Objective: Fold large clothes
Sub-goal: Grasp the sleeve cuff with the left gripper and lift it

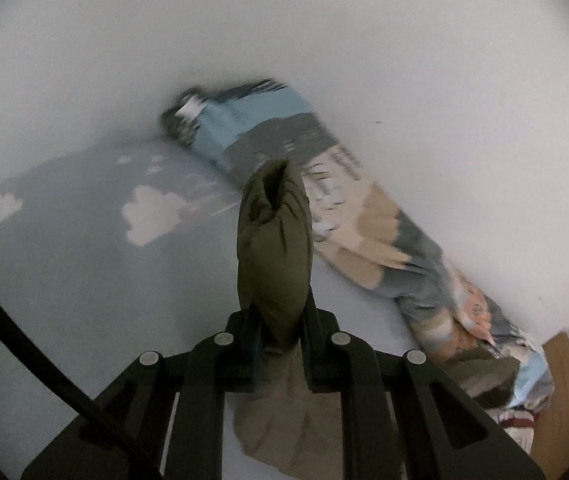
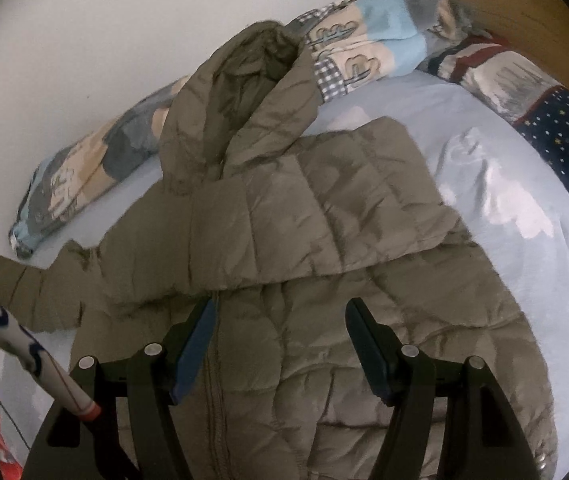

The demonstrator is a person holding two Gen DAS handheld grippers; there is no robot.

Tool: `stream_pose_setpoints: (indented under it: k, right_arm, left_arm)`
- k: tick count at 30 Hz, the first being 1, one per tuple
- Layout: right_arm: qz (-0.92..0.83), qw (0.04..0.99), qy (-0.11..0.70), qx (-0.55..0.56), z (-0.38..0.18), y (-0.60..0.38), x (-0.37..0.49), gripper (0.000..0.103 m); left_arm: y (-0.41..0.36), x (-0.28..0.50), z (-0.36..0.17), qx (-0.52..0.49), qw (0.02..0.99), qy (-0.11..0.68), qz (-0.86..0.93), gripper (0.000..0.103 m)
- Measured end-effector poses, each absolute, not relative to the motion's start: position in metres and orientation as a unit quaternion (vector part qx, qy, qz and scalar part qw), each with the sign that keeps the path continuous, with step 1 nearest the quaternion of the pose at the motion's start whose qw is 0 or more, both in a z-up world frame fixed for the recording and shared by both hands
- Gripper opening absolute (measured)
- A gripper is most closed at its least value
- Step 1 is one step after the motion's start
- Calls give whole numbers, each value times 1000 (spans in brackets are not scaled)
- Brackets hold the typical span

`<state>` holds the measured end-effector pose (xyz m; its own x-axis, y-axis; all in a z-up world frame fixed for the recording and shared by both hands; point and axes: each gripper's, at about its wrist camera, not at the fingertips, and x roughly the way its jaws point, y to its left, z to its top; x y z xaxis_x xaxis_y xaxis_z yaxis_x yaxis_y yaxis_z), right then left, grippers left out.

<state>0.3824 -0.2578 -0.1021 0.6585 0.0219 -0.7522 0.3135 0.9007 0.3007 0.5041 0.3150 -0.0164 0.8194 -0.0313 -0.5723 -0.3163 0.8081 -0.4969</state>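
Two claws work an olive puffer jacket (image 2: 324, 260) spread on the bed (image 2: 524, 208). The left claw (image 1: 280, 320) is clenched on a lifted fold, probably the sleeve cuff; the right claw (image 2: 280, 320) hangs released above the zipper. The sleeve fold is underway; next, carry it across the chest.

Olive quilted jacket (image 2: 324, 280) — hooded, spread flat, one sleeve folded across.
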Motion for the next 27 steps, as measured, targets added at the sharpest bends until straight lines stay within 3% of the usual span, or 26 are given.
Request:
stream_pose_setpoints:
  k: [13,20,27]
  right_arm:
    - [-69,886,367,273,-69,-305,353,72]
    - [-65,884,344,308,-53,-337,330,72]
    - [-68,887,338,308,-44,-361,312,72]
  left_arm:
    - [134,469,107,-197,942,270,-6,15]
    - [26,456,113,-153,943,289,-62,15]
    - [-75,452,79,-106,934,326,-103,15]
